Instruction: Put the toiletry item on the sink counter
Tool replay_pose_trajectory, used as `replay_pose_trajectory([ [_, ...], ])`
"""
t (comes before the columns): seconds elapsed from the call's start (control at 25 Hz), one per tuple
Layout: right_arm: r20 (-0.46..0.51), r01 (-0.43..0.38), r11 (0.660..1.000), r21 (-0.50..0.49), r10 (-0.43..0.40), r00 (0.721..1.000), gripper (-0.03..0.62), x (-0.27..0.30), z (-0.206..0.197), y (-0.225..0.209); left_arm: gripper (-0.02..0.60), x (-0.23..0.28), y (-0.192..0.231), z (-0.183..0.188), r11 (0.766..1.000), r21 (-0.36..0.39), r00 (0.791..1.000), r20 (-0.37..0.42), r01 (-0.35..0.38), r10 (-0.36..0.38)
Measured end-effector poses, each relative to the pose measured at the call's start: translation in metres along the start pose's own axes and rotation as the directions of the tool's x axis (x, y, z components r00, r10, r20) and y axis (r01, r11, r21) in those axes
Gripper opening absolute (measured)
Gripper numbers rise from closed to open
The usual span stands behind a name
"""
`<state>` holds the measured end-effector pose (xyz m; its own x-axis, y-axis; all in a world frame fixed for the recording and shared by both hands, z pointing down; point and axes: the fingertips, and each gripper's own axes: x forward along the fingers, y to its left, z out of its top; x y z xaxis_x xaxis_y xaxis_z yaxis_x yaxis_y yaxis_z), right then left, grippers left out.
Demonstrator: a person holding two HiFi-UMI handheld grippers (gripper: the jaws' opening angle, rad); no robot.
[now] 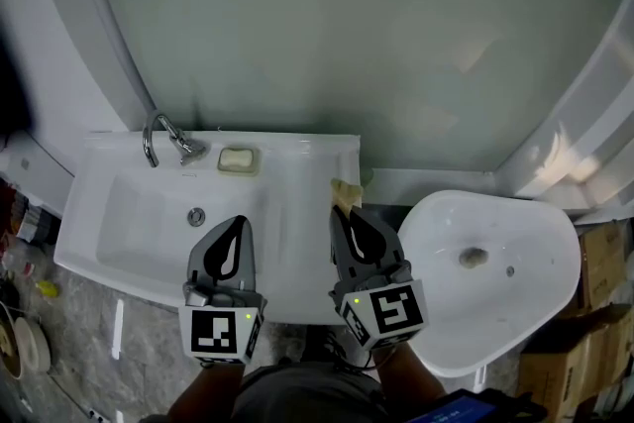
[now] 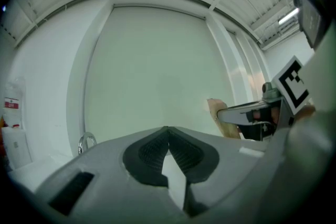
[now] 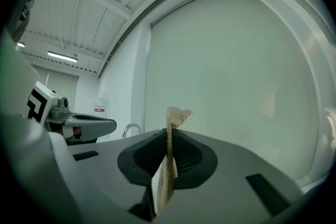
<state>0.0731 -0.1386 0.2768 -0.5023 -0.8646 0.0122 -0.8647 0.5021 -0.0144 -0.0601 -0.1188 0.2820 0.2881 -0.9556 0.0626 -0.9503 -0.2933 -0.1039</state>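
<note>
Right gripper view: beige sachet (image 3: 176, 116) tight between right tongs (image 3: 169, 136).

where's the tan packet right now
Head view, centre: the tan packet is pinched in the right gripper, at the sink's right edge, with the toilet just to its right.

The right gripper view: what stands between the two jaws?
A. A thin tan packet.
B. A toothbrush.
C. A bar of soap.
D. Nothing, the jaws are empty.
A: the right gripper is closed on a thin tan packet, and the packet's crumpled top sticks out above the tips.
</note>
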Motion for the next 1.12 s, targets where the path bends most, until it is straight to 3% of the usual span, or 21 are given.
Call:
replay_pose_trajectory([
  [0.08, 0.017, -0.010, 1.000, 0.003, 0.010, 1.000, 0.031, 0.006, 0.005, -0.007, 0.014, 0.007, 0.000, 0.006, 1.000, 0.009, 1.000, -0.007, -0.018, 0.018],
  [0.32, 0.047, -0.063, 0.997, -0.036, 0.065, 0.997, 0.031, 0.025, 0.022, -0.022, 0.014, 0.027, 0.003, 0.032, 0.998, 0.028, 0.995, 0.083, -0.063, 0.060],
  [0.68, 0.026, -0.093, 0.995, -0.034, 0.094, 0.995, 0.031, 0.055, 0.016, -0.025, 0.014, 0.045, 0.026, 0.026, 0.995, 0.009, 0.993, 0.062, -0.102, 0.101],
  [1.12, -0.045, -0.056, 0.998, -0.033, 0.055, 0.997, 0.031, 0.096, -0.013, -0.034, 0.015, 0.078, 0.056, -0.006, 0.997, -0.026, 0.997, 0.017, -0.073, 0.074],
])
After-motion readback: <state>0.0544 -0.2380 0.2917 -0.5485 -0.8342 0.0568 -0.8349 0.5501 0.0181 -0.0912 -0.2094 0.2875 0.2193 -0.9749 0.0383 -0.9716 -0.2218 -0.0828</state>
